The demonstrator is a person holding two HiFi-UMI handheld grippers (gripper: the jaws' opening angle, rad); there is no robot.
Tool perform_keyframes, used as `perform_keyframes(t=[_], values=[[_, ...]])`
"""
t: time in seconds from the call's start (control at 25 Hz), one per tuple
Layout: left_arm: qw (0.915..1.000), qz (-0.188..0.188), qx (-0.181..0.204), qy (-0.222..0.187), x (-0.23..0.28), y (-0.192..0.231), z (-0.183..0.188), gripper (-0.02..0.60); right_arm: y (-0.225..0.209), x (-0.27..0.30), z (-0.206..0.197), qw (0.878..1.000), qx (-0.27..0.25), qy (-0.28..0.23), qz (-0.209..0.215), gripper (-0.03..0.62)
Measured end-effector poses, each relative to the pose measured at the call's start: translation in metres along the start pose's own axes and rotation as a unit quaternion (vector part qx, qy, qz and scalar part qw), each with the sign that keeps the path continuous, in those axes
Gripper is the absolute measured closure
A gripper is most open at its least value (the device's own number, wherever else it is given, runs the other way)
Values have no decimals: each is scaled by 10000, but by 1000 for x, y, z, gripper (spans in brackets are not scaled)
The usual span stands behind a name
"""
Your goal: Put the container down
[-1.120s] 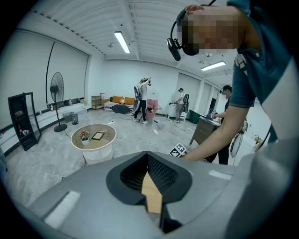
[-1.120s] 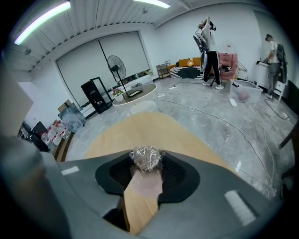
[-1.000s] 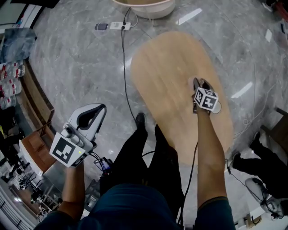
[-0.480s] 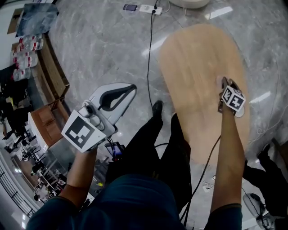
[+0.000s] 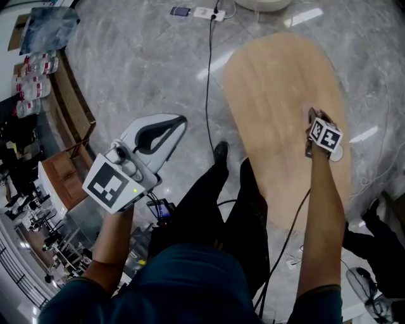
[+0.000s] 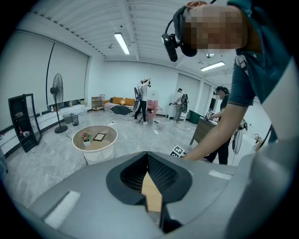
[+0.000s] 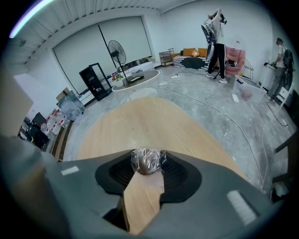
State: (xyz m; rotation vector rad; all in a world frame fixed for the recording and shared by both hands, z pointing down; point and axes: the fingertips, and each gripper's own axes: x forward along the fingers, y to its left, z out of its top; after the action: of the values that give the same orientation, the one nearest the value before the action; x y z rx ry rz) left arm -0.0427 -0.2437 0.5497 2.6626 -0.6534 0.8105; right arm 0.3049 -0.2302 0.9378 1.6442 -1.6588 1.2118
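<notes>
A: What is the right gripper (image 5: pixel 312 116) doing?

B: Its jaws are pinched on the container (image 7: pixel 146 161), a small piece of clear, crinkled plastic with something brown inside. It sits right at the jaw tips, pressed from both sides.

A: Where is that on the table (image 5: pixel 278 82)?

B: At the right edge of the oval wooden table, towards the person's end. In the head view the gripper points away from the person with its marker cube (image 5: pixel 325 137) on top, and the container is hidden beneath it. I cannot tell whether the container touches the wood.

A: And the left gripper (image 5: pixel 178 120)?

B: Its jaws are pressed together at the tips with nothing between them. Only a sliver of wood colour shows through the gap behind the tips. The gripper is off the table, out past its left edge and over the grey marble floor (image 5: pixel 126 63). It is well apart from the right one, and its tips are turned towards the table.

A: Anything else around?

B: A black cable (image 5: pixel 209 69) runs along the floor beside the table's left edge to a white power strip (image 5: pixel 205 12) near the far end. The person's dark shoe (image 5: pixel 220 152) stands just beside the left edge. In the left gripper view a round white table (image 6: pixel 96 147) stands further off. A standing fan (image 6: pixel 57 88) is to its left and people (image 6: pixel 144 100) are beyond it.
</notes>
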Motion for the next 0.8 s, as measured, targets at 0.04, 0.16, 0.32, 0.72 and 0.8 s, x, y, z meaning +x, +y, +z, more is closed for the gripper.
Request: perform_keyframes(t=[0.04, 0.16, 0.32, 0.72, 0.8], values=[[10000, 8, 11, -9, -2, 1, 1, 586, 1, 0, 0, 10000, 33, 39, 15, 441], [10000, 47, 34, -35, -9, 4, 1, 586, 3, 0, 0, 9997, 113, 215, 87, 441], [9999, 89, 80, -115, -19, 2, 1, 586, 3, -5, -4, 9989, 220, 406, 101, 439], [9985, 199, 280, -431, -55, -3, 17, 586, 10, -41, -7, 9985, 330, 448, -9, 437], [9979, 223, 334, -505, -63, -5, 22, 586, 12, -51, -4, 9987, 333, 387, -20, 437]])
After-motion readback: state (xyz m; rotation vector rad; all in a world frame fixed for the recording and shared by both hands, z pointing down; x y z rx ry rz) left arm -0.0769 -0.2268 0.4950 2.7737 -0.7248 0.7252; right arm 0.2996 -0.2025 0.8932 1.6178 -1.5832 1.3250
